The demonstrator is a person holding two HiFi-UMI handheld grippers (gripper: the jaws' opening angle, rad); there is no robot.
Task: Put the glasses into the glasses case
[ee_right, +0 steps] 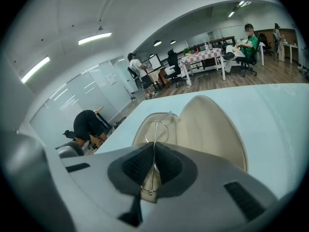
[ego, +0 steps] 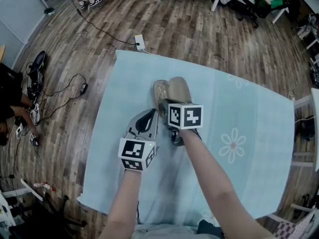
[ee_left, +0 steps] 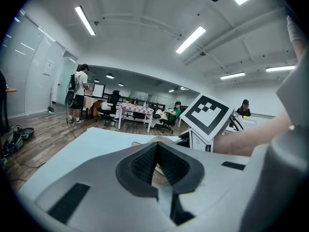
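A beige glasses case [ego: 178, 89] lies open on the light blue tablecloth [ego: 239, 113], its tray [ee_right: 145, 129] on the left and its lid [ee_right: 212, 129] on the right. My right gripper [ee_right: 153, 153] is shut on thin wire-framed glasses [ee_right: 157, 127], which hang edge-on just over the tray. In the head view the right gripper [ego: 166, 102] reaches the case from the near side, its tips largely hidden under its marker cube. My left gripper [ee_left: 157, 146] is shut, with nothing visibly clamped, and its tips [ego: 151, 114] sit beside the case's near left edge.
The table's left edge [ego: 102, 128] drops to a wooden floor with cables and a power strip [ego: 140, 42]. One person crouches at the left [ee_right: 89, 124]; others sit or stand by desks at the far end of the room [ee_left: 77, 93].
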